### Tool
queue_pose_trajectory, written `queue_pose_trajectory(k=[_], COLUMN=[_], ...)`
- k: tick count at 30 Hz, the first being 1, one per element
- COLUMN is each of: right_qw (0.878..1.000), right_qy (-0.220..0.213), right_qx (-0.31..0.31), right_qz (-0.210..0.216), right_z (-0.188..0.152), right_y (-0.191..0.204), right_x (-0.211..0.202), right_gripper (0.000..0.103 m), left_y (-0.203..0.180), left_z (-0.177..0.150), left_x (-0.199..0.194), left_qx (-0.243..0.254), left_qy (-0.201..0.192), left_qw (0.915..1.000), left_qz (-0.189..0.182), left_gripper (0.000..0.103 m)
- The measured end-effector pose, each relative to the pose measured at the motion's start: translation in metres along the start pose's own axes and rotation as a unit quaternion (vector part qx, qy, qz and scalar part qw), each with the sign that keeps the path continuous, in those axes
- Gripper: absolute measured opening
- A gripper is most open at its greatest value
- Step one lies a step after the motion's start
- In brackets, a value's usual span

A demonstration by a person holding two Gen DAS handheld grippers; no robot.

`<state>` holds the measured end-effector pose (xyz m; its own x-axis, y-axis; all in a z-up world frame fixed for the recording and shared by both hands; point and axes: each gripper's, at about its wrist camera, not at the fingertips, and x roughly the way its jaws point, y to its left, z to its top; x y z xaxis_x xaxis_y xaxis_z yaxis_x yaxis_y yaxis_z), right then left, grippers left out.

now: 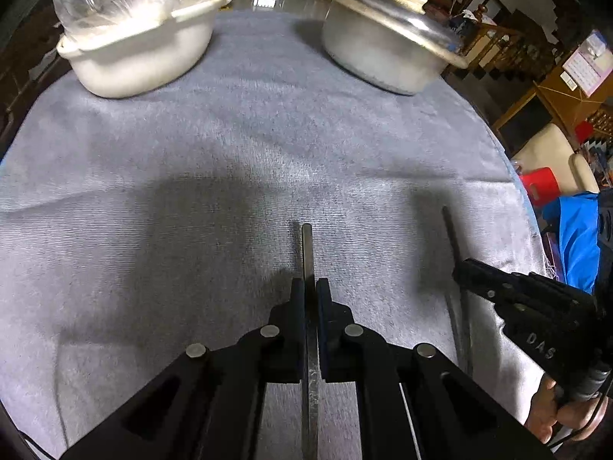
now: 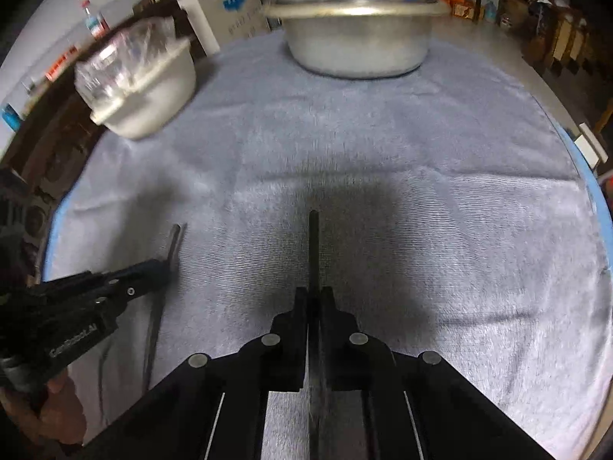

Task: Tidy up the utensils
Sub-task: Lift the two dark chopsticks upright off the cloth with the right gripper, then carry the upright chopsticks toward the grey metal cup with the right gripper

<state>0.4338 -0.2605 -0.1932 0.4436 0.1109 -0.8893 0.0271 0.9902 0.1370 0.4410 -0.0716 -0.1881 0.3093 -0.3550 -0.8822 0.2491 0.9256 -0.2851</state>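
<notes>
My left gripper (image 1: 310, 285) is shut on the flat metal handle of a utensil (image 1: 307, 247), which sticks forward over the grey towel (image 1: 230, 145). My right gripper (image 2: 314, 293) is shut on a second dark metal utensil handle (image 2: 313, 245), also held just above the towel. Each gripper shows in the other's view: the right one (image 1: 459, 268) to the right with its utensil (image 1: 450, 226), the left one (image 2: 163, 264) to the left with its utensil (image 2: 174, 241). The utensils' working ends are hidden behind the grippers.
A white plastic bowl (image 1: 145, 57) holding a clear plastic bag stands at the back left. A lidded aluminium pot (image 1: 383, 46) stands at the back right, also in the right wrist view (image 2: 356, 34). The towel's blue edge (image 2: 595, 191) marks the table's right side.
</notes>
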Motion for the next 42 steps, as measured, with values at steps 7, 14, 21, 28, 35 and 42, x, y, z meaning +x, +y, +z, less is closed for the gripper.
queue_pose_trajectory(k=[7, 14, 21, 28, 35, 42], right_qw=[0.998, 0.993, 0.987, 0.983, 0.977, 0.969], right_qy=[-0.055, -0.111, -0.148, -0.173, -0.205, -0.234], right_qx=[0.009, 0.018, 0.028, 0.032, 0.040, 0.055], right_qz=[0.024, 0.041, 0.049, 0.052, 0.049, 0.051], right_z=[-0.003, -0.015, -0.030, -0.038, -0.056, -0.076], right_y=[-0.010, -0.016, -0.019, -0.018, -0.017, -0.015], right_x=[-0.045, -0.087, -0.113, -0.134, -0.157, -0.177], right_gripper=[0.007, 0.007, 0.007, 0.007, 0.007, 0.007], left_y=[-0.008, -0.010, -0.011, -0.013, -0.007, -0.007], left_z=[-0.007, -0.014, -0.025, -0.037, -0.050, -0.067], left_x=[-0.041, -0.083, -0.108, -0.129, -0.146, -0.168], left_qx=[0.011, 0.009, 0.008, 0.009, -0.002, -0.008], left_qy=[-0.042, -0.086, -0.117, -0.139, -0.157, -0.182], left_qw=[0.9989, 0.9959, 0.9925, 0.9884, 0.9848, 0.9793], left_qz=[0.017, 0.026, 0.037, 0.061, 0.074, 0.088], left_gripper=[0.005, 0.005, 0.005, 0.005, 0.005, 0.005])
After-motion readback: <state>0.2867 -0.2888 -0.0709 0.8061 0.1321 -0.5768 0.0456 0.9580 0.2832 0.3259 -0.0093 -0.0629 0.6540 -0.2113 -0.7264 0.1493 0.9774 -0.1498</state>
